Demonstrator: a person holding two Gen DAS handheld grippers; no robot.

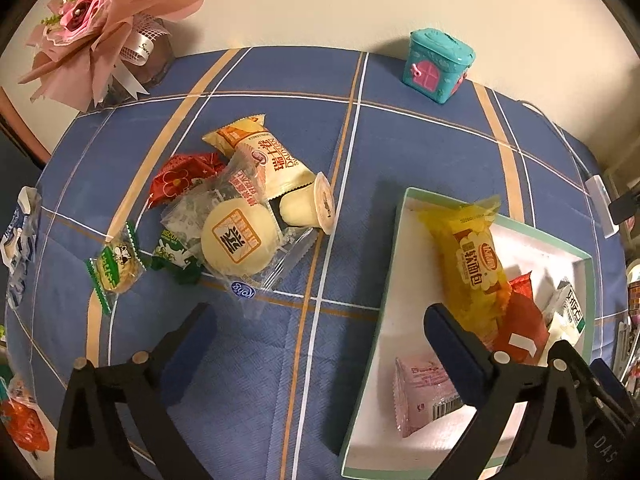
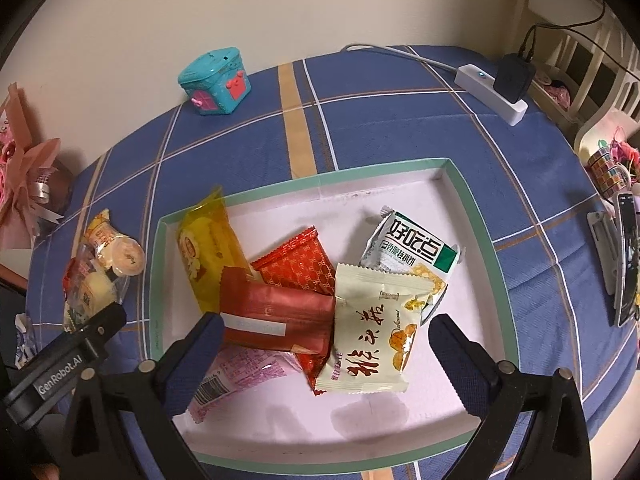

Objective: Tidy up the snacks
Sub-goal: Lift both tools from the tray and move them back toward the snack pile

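A heap of snacks lies on the blue checked cloth: a round bun (image 1: 236,240) in clear wrap, a pudding cup (image 1: 316,208), a cream roll packet (image 1: 260,152), a red packet (image 1: 180,176) and green biscuit packets (image 1: 116,268). My left gripper (image 1: 320,316) hangs open over bare cloth between the heap and the tray (image 1: 376,420). In the green-rimmed tray (image 2: 476,220) lie a yellow packet (image 2: 208,256), a long red packet (image 2: 276,316), a patterned red packet (image 2: 300,264), a white-green packet (image 2: 408,252), a pink packet (image 2: 236,376) and a cream packet (image 2: 372,328). My right gripper (image 2: 326,320) stands open above them, its pads apart from the cream packet.
A teal toy house (image 2: 216,80) stands at the back by the wall. A pink bouquet (image 1: 92,28) fills the far left corner. A white power strip (image 2: 492,88) with a black charger and a phone (image 2: 628,256) sit at the right. More packets (image 1: 20,240) lie at the left edge.
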